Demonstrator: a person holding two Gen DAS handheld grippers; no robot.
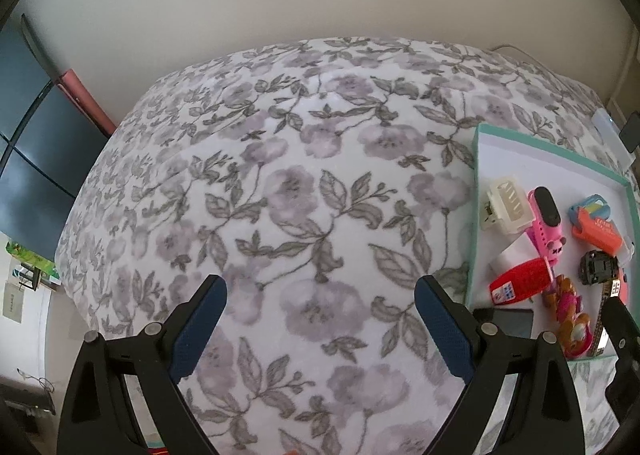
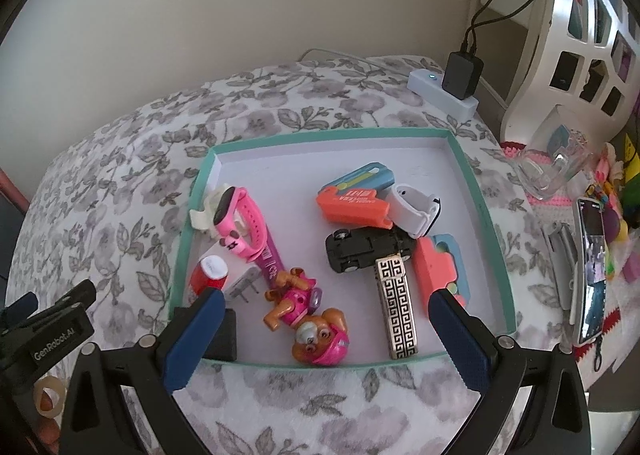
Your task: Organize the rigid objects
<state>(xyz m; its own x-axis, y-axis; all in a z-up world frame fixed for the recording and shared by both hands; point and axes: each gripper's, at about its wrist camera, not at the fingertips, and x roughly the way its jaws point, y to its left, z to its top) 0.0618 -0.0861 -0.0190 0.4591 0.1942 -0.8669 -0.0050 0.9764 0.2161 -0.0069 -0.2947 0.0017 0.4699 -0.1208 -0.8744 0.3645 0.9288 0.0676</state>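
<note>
A shallow teal-rimmed box (image 2: pixel 476 183) lies on the flowered bedspread and holds several small objects: a pink watch (image 2: pixel 240 223), a pink pup toy (image 2: pixel 308 315), a black toy car (image 2: pixel 368 251), a patterned metal bar (image 2: pixel 398 307), orange cases (image 2: pixel 352 203), a red cap (image 2: pixel 210 273). My right gripper (image 2: pixel 324 319) is open and empty, hovering over the box's near edge. My left gripper (image 1: pixel 320 319) is open and empty over bare bedspread, left of the box (image 1: pixel 474 191); the pink watch (image 1: pixel 546 223) shows there too.
A white power strip (image 2: pixel 440 93) with a black charger sits behind the box. A phone (image 2: pixel 590 271), a clear container (image 2: pixel 556 167) and toys lie to the right. A tape roll (image 2: pixel 48 401) is at lower left. A dark screen (image 1: pixel 28 127) stands far left.
</note>
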